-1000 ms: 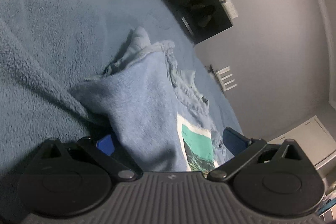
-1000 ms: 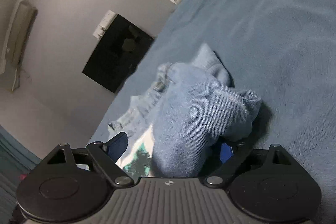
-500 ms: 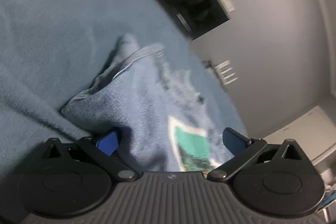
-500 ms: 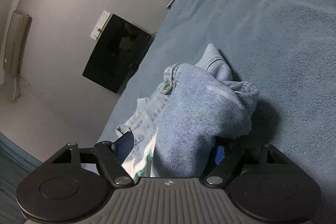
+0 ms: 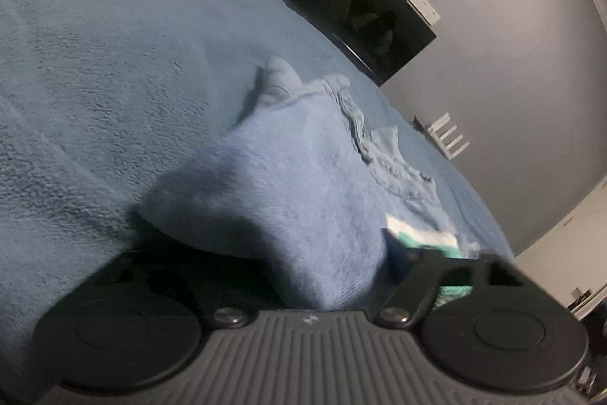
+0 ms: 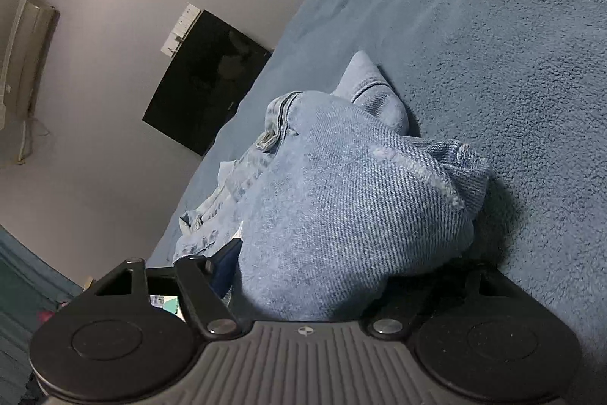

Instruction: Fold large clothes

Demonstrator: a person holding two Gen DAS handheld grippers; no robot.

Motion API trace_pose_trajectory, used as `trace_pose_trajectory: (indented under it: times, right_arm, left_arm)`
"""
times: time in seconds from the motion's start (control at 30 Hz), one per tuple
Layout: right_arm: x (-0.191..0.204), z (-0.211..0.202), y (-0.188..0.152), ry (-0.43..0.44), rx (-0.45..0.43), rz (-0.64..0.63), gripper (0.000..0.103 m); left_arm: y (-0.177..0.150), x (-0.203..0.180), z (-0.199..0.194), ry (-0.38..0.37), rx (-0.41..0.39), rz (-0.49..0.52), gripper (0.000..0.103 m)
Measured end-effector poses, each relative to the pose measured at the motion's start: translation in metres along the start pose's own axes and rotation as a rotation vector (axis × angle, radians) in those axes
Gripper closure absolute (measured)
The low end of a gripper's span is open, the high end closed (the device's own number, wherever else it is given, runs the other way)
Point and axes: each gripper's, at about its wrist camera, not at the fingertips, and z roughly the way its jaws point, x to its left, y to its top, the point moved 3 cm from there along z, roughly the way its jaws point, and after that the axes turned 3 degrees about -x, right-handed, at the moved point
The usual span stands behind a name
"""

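Observation:
A pair of light blue denim jeans [image 5: 303,169] lies bunched on a blue fleece blanket [image 5: 95,63]. My left gripper [image 5: 315,276] is shut on a fold of the jeans, which covers both fingertips. In the right wrist view the same jeans [image 6: 353,207] bulge up between the fingers of my right gripper [image 6: 307,283], which is shut on the denim. The waistband and zipper [image 6: 265,139] show farther away. A white and teal printed cloth [image 5: 421,238] lies under the jeans.
The blanket [image 6: 512,44] covers a bed that spreads wide around the jeans. A black screen [image 5: 360,10] hangs on the grey wall past the bed's far edge, with white brackets [image 5: 447,135] near it. A wall unit [image 6: 26,44] is at far left.
Both grippers have closed further on the jeans; the blue finger pads seen earlier are now covered by cloth. The left gripper has dropped lower and the denim bulges higher in front of both cameras.

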Motion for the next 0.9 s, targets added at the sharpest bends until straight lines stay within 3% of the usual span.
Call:
trace_pose_trajectory:
  times: [0.07,0.17,0.37,0.63,0.9]
  right_arm:
    - [0.006,-0.005,0.0,-0.004,-0.027,-0.023,0.054]
    - [0.024,-0.016,0.0,-0.022,-0.058,-0.061,0.064]
    - [0.039,-0.065,-0.004,-0.01,-0.082,-0.058,0.07]
    - [0.038,-0.138,-0.006,-0.073,-0.044,-0.013,0.07]
    - [0.028,-0.197,-0.02,-0.121,0.019,0.062,0.07]
  left_arm:
    - [0.004,-0.006,-0.004,-0.008,-0.003,0.017,0.07]
    - [0.001,-0.026,-0.013,0.025,-0.028,0.122,0.079]
    - [-0.004,-0.027,-0.048,0.026,0.005,0.091,0.082]
    - [-0.026,-0.059,-0.105,0.045,0.08,0.179,0.082]
    - [-0.037,-0.073,-0.163,0.051,0.107,0.167,0.082]
